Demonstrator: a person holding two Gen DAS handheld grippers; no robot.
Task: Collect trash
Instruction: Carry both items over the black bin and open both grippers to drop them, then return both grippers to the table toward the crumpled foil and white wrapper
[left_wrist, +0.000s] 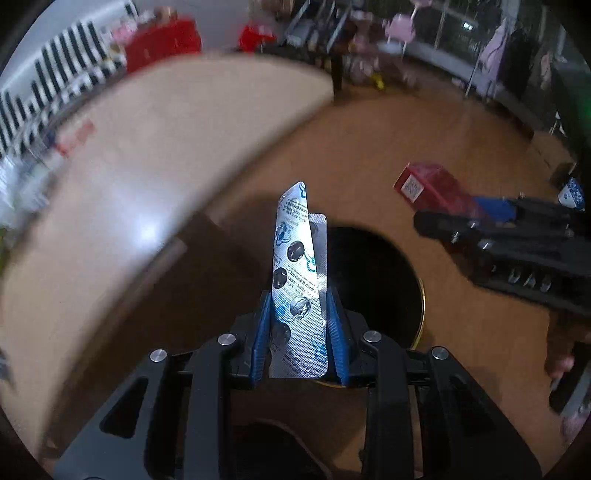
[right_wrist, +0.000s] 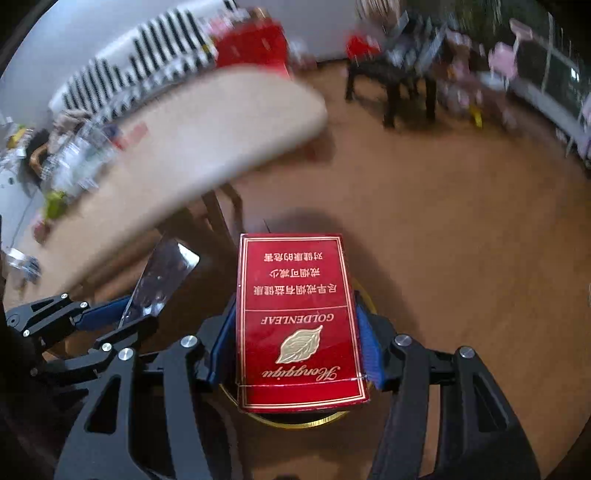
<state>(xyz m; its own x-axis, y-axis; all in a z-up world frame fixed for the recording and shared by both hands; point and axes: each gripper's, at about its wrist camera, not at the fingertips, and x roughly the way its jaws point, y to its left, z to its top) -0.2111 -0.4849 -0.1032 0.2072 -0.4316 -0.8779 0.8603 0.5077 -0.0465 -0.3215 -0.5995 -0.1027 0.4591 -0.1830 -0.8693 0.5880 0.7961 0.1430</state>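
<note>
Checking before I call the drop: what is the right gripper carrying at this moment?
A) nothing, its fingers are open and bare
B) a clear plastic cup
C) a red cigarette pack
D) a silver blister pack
C: in the right wrist view the right gripper has its blue fingers pressed on both sides of the red cigarette pack, above the gold-rimmed bin.

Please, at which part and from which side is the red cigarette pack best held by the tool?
Grip the red cigarette pack across its two long narrow sides, near the lower half, coming from its bottom end. The flat, parallel sides suit the blue pads. The right tool already holds it this way, over the bin.
</note>
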